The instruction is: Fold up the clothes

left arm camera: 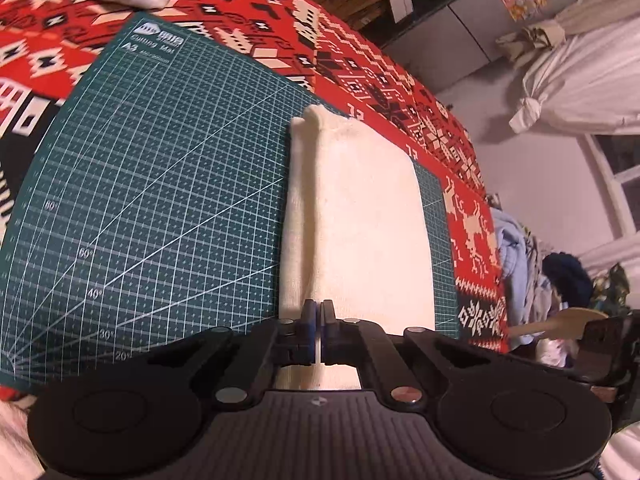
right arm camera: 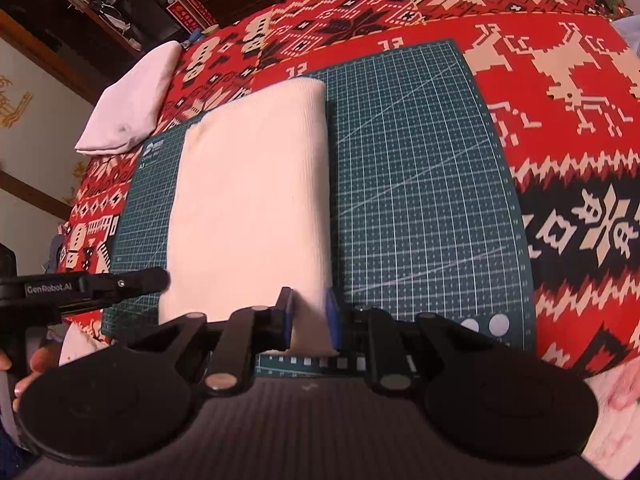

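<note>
A cream folded cloth (left arm camera: 360, 220) lies on the green cutting mat (left arm camera: 160, 200), with a rolled fold along its left side. My left gripper (left arm camera: 319, 330) is shut on the cloth's near edge, and a thin strip of fabric shows between the blue pads. In the right wrist view the same cloth (right arm camera: 252, 184) covers the mat's (right arm camera: 420, 200) left half. My right gripper (right arm camera: 310, 316) is shut on the thick near right corner of the cloth. The left gripper (right arm camera: 120, 284) reaches in from the left, its tip at the cloth's near left edge.
A red patterned blanket (right arm camera: 560, 100) covers the table under the mat. A folded white garment (right arm camera: 128, 100) lies beyond the mat's far left corner. A pile of clothes (left arm camera: 516, 248) sits off the table's edge. A person's hand (right arm camera: 36, 360) holds the left gripper.
</note>
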Demonstrator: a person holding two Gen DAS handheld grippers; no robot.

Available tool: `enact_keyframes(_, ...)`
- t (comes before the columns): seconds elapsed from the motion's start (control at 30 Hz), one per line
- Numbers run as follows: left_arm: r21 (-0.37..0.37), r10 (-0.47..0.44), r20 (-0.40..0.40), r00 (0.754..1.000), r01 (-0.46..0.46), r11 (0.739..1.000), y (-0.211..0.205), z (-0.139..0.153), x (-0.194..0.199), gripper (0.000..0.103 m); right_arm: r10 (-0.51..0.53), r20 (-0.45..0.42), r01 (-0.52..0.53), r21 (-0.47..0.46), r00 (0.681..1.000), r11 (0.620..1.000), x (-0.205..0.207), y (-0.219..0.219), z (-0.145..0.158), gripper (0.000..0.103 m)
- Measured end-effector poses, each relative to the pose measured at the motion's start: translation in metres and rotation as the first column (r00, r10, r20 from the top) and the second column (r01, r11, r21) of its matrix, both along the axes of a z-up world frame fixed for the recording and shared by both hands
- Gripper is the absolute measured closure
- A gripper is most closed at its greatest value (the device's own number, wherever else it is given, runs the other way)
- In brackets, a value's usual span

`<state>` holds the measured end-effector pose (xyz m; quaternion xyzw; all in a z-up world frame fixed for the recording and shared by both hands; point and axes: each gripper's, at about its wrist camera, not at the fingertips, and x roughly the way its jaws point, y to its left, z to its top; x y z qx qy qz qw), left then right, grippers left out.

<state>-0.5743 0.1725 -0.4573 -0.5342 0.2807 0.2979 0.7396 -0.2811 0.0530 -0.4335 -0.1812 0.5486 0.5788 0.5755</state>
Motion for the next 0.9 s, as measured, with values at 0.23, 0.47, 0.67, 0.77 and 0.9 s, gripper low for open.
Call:
enact_keyframes(0.23, -0.021, -0.004, 0.009, 1.000, 0.004, 1.000, -0.007, -0.002, -0.009, 0.103, 0.020, 0.007, -0.020, 0.000, 1.000, 1.000, -0.002, -0.009, 0.003, 0.083)
enact_keyframes(0.47, 0.111, -0.002, -0.089, 0.996, 0.012, 0.994, -0.011, 0.017, -0.008, 0.068, 0.015, 0.181, -0.021, 0.032, 0.983, 0.999, 0.003, -0.013, 0.019, 0.051)
enact_keyframes(0.67, 0.184, -0.007, -0.246, 0.969, 0.054, 0.982, -0.005, 0.018, -0.001, 0.032, 0.009, 0.369, -0.003, -0.018, 0.929, 1.000, 0.017, -0.005, 0.007, 0.017)
enact_keyframes(0.77, 0.212, -0.007, -0.344, 0.939, 0.085, 0.974, -0.001, 0.011, 0.005, 0.027, 0.033, 0.381, -0.008, -0.065, 0.924, 0.998, 0.025, 0.001, -0.010, 0.008)
enact_keyframes(0.9, 0.233, -0.013, -0.409, 0.912, 0.118, 0.965, 0.003, -0.001, 0.007, 0.025, 0.030, 0.398, 0.013, -0.103, 0.917, 0.995, 0.032, 0.004, -0.028, 0.001)
